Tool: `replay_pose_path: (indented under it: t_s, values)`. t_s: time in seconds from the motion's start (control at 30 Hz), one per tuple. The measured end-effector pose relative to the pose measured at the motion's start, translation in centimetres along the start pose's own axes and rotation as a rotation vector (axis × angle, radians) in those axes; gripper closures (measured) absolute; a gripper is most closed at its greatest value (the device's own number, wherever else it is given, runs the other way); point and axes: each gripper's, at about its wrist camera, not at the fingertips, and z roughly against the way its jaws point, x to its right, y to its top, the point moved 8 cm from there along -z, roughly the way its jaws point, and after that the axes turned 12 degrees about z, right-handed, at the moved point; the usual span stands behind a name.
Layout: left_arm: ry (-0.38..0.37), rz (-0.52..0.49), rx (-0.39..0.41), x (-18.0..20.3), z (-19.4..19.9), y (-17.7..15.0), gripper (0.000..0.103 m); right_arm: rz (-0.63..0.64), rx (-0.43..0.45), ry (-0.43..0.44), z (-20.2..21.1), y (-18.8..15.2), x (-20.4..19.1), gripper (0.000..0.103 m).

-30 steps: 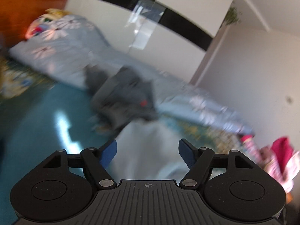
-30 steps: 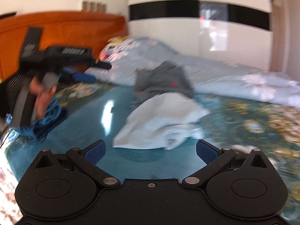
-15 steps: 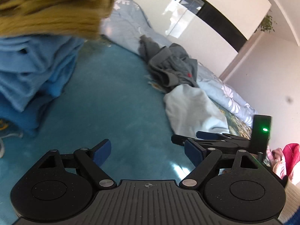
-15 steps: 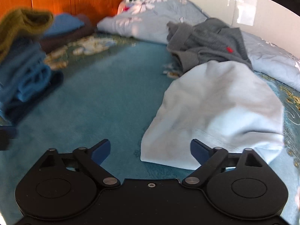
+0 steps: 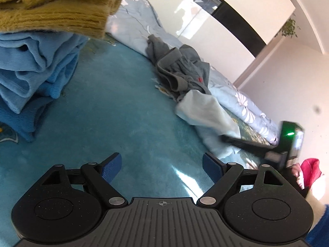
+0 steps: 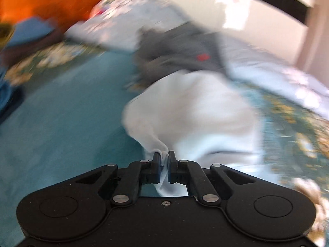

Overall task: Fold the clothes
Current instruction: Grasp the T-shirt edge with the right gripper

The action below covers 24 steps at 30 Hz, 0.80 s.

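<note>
A pale blue-white garment (image 6: 197, 121) lies crumpled on the teal bedspread (image 6: 61, 135). My right gripper (image 6: 163, 160) is shut on its near edge, cloth bunched between the pads. The garment also shows in the left wrist view (image 5: 207, 115), with the right gripper's body (image 5: 287, 142) at its far side. A grey garment (image 5: 181, 72) lies in a heap just behind it, seen in the right wrist view too (image 6: 185, 55). My left gripper (image 5: 161, 165) is open and empty above the bedspread (image 5: 115, 119), well to the left of the pale garment.
A stack of folded blue clothes (image 5: 35, 70) topped by an olive knit (image 5: 57, 6) stands at the left. A pale floral duvet (image 5: 242, 103) runs along the far side. A pink item (image 5: 310, 168) lies at the right. An orange headboard (image 6: 51, 2) is behind.
My right gripper has closed on the near edge of the pale garment; it was open half a second ago. My left gripper has stayed open near the folded stack.
</note>
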Motion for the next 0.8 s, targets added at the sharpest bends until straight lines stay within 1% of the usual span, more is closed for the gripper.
replay_pose_path:
  t_s: [0.1, 0.2, 0.27, 0.33, 0.37, 0.4, 0.43, 0.53, 0.63, 0.73, 0.8]
  values:
    - [-0.008, 0.012, -0.027, 0.3, -0.2, -0.6, 0.018, -0.128, 0.053, -0.119, 2.9, -1.1, 6.3, 0.099]
    - [-0.021, 0.003, -0.052, 1.2, -0.6, -1.4, 0.018, -0.248, 0.075, -0.248, 5.7, -3.7, 12.4, 0.099]
    - [-0.024, -0.021, -0.064, 2.0, -1.0, -1.9, 0.018, -0.314, 0.078, -0.306, 7.1, -5.5, 15.4, 0.099]
    - [-0.028, -0.061, -0.068, 3.1, -1.6, -2.1, 0.018, -0.365, 0.079, -0.345, 8.3, -7.3, 17.7, 0.099]
    - [-0.033, -0.091, -0.067, 3.8, -2.0, -2.1, 0.017, -0.38, 0.081, -0.353, 8.7, -7.9, 18.3, 0.1]
    - [-0.036, -0.126, -0.066, 4.5, -2.7, -2.0, 0.012, -0.391, 0.078, -0.353, 8.7, -8.4, 18.7, 0.1]
    - [-0.037, -0.17, -0.064, 5.4, -3.6, -1.7, 0.011, -0.393, 0.071, -0.348, 8.3, -8.5, 18.6, 0.1]
    - [-0.051, -0.306, -0.06, 8.7, -7.2, -0.4, 0.011, -0.369, 0.056, -0.333, 7.5, -8.6, 17.9, 0.1]
    - [-0.052, -0.416, -0.07, 12.0, -12.0, 0.9, 0.011, -0.376, 0.056, -0.316, 7.0, -9.0, 17.4, 0.1]
    - [0.002, -0.495, -0.049, 14.1, -17.3, 2.0, 0.011, -0.393, 0.067, -0.289, 6.9, -9.5, 17.8, 0.1]
    - [0.05, -0.528, -0.05, 15.0, -20.9, 2.3, 0.012, -0.391, 0.07, -0.272, 6.6, -9.7, 18.4, 0.1]
